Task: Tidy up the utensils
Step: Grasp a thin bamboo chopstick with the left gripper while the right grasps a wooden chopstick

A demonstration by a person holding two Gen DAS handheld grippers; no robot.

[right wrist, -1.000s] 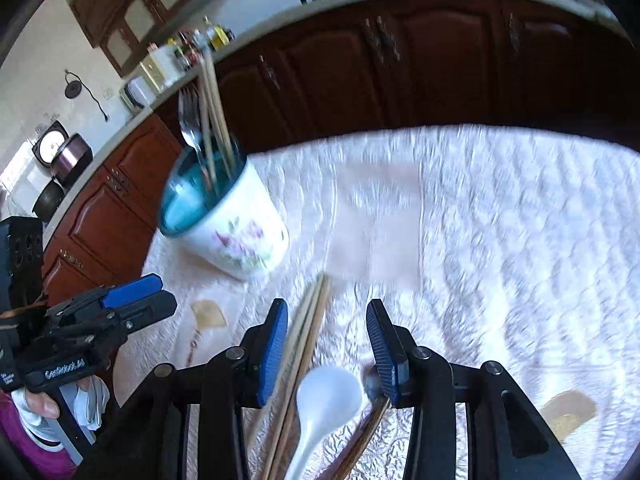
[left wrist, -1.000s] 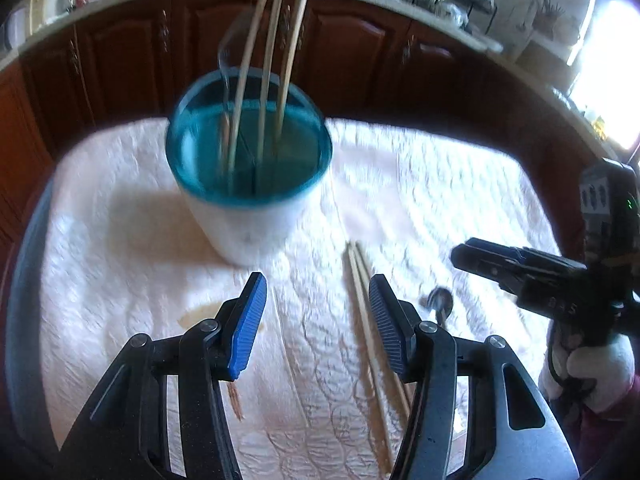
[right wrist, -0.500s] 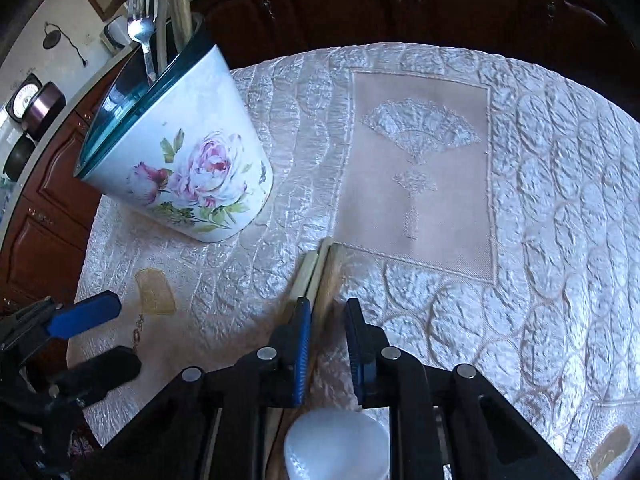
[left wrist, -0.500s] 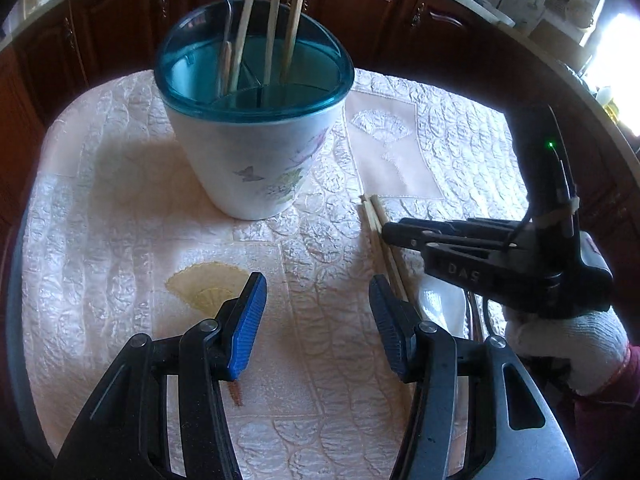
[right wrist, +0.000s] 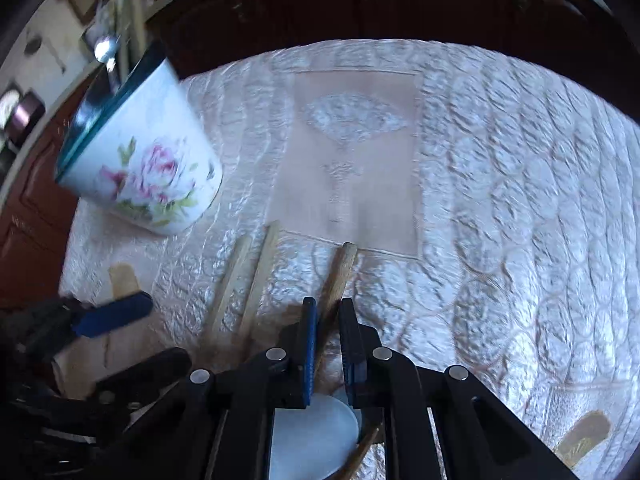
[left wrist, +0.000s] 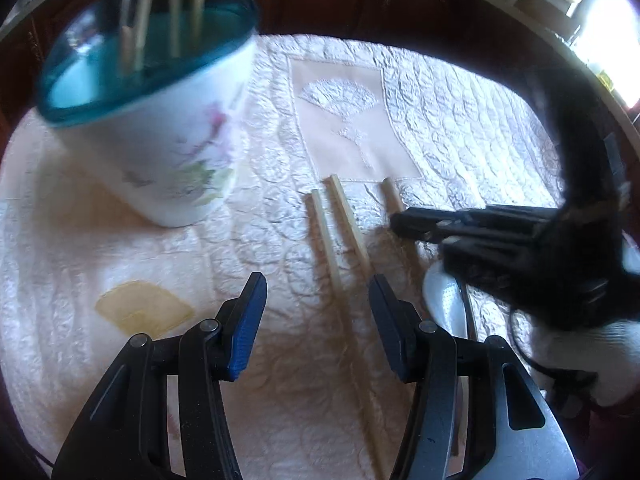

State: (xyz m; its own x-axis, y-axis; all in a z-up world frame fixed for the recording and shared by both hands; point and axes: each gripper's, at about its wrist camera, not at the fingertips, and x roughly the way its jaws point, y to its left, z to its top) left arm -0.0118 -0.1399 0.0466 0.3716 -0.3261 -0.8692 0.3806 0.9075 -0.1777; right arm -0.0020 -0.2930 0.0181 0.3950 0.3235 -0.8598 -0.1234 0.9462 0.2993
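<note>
Two pale chopsticks [left wrist: 340, 240] [right wrist: 244, 284] lie side by side on the quilted cloth. A third wooden chopstick [left wrist: 390, 194] [right wrist: 340, 272] lies apart to their right. My right gripper [right wrist: 328, 316] [left wrist: 396, 222] has its jaws closing on that third chopstick, and the pads touch its sides. My left gripper [left wrist: 316, 292] [right wrist: 166, 328] hangs open just above the pair, holding nothing. A white spoon [left wrist: 444, 300] [right wrist: 312, 432] lies under the right gripper. The flowered utensil holder [left wrist: 160, 140] [right wrist: 144, 168] stands at the left with chopsticks and a fork in it.
A pink quilted cloth [left wrist: 460, 128] covers the table, with dark wooden cabinets behind it. A gloved hand [left wrist: 580, 348] holds the right gripper. A brown utensil handle [right wrist: 360, 456] lies by the spoon.
Both grippers came down closer to the cloth. The right jaws closed from wide onto one chopstick, which now lies apart from the other two. The left jaws kept their width.
</note>
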